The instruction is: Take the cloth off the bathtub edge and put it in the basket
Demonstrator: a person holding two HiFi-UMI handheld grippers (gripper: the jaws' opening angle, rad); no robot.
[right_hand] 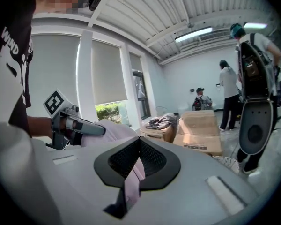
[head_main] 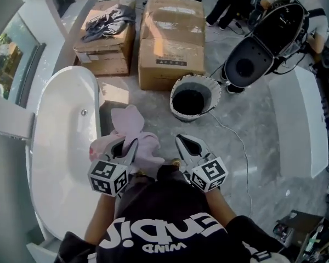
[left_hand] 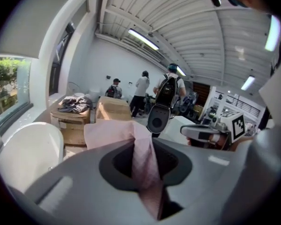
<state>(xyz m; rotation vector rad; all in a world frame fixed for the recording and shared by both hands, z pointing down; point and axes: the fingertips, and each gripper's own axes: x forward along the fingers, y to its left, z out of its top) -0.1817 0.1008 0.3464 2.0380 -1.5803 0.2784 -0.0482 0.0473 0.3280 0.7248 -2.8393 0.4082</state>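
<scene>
Big white tub [head_main: 60, 163] down the left of the head view, grey marble floor [head_main: 236, 147] next to it. Two cardboard boxes [head_main: 170, 43] up top, side by side, with a heap of dark clothes [head_main: 107, 21] dumped on the smaller left one. Round basket [head_main: 193, 96] on the floor just in front of the bigger box, dark inside. Pink cloth [head_main: 132, 129] down and left of the basket, between it and the tub, all bunched up with one flap poking toward the boxes. Left end overlapping the tub rim in the picture, can't tell if it's actually touching. Left gripper [head_main: 130, 146] clamped on it, fingers [left_hand: 79, 177] nearly together with a thick fold of pink squeezed in there. Right gripper [head_main: 185, 144] just beside it, fingers pinched tight on a thin strip of the same cloth.
</scene>
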